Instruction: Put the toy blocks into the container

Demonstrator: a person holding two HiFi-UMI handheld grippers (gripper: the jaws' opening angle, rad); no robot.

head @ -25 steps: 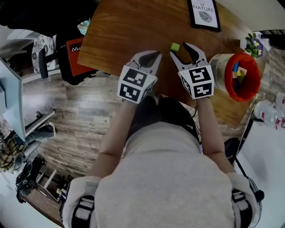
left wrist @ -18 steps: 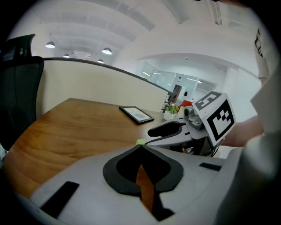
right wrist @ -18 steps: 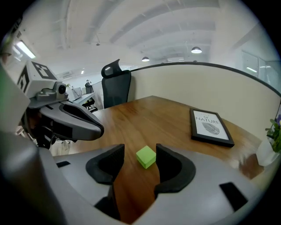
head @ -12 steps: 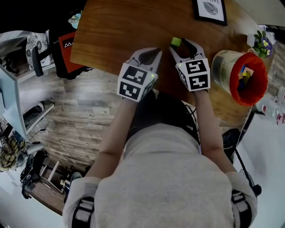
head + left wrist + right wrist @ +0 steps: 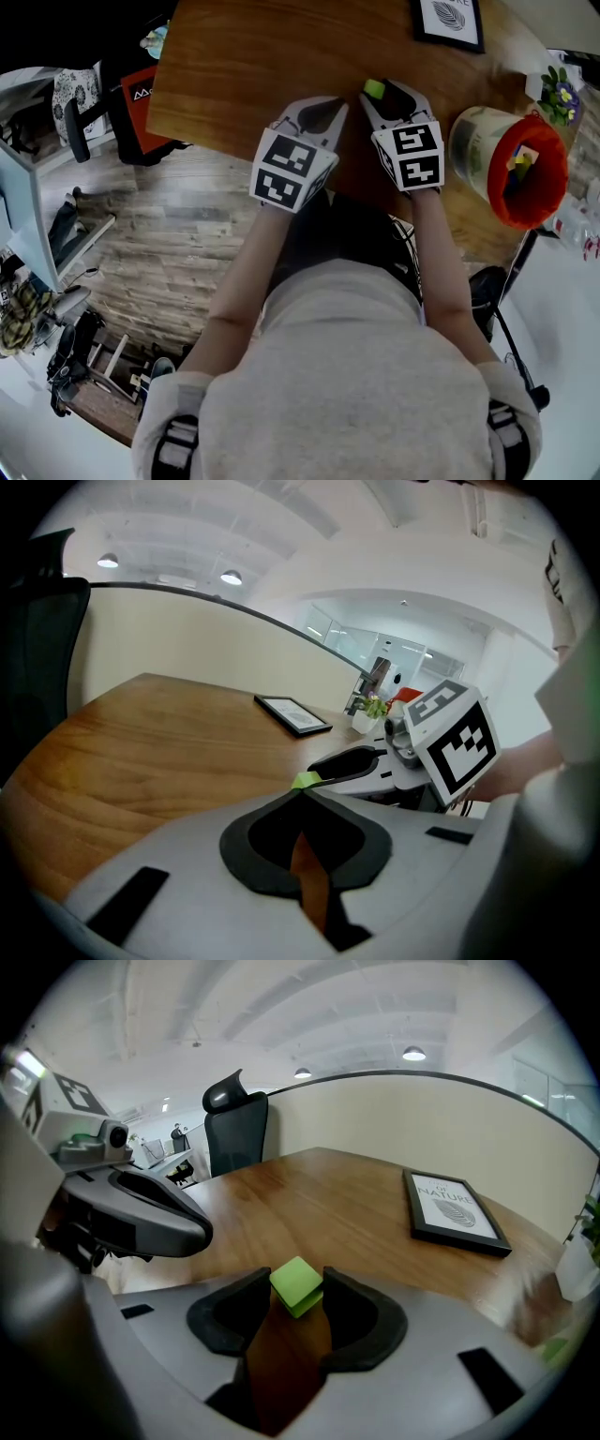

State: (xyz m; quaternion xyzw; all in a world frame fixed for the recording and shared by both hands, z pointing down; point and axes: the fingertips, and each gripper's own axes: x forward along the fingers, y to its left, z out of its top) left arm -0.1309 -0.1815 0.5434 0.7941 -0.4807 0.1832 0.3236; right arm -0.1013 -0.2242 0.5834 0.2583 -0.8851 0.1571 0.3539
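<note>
A small green block (image 5: 297, 1285) rests on the brown wooden table (image 5: 253, 66), with my right gripper (image 5: 297, 1290) around it. Its jaws have just been closing, and both pads now touch the block's sides. The head view shows the green block (image 5: 374, 89) at the tip of the right gripper (image 5: 384, 94). My left gripper (image 5: 333, 105) hovers just left of it, shut and empty. Over the left gripper (image 5: 300, 794) a corner of the green block (image 5: 305, 781) peeks out. The red-rimmed container (image 5: 553, 187) stands to the right with several blocks inside.
A framed picture (image 5: 450, 19) lies at the table's far side, and a small potted plant (image 5: 553, 92) stands beyond the container. A black office chair (image 5: 234, 1129) stands at the far edge. The table's near edge runs just under both grippers, with wood floor below.
Both grippers have dropped toward the table. The right jaws, wide beside the green block a second ago, now straddle it and have narrowed onto it.
</note>
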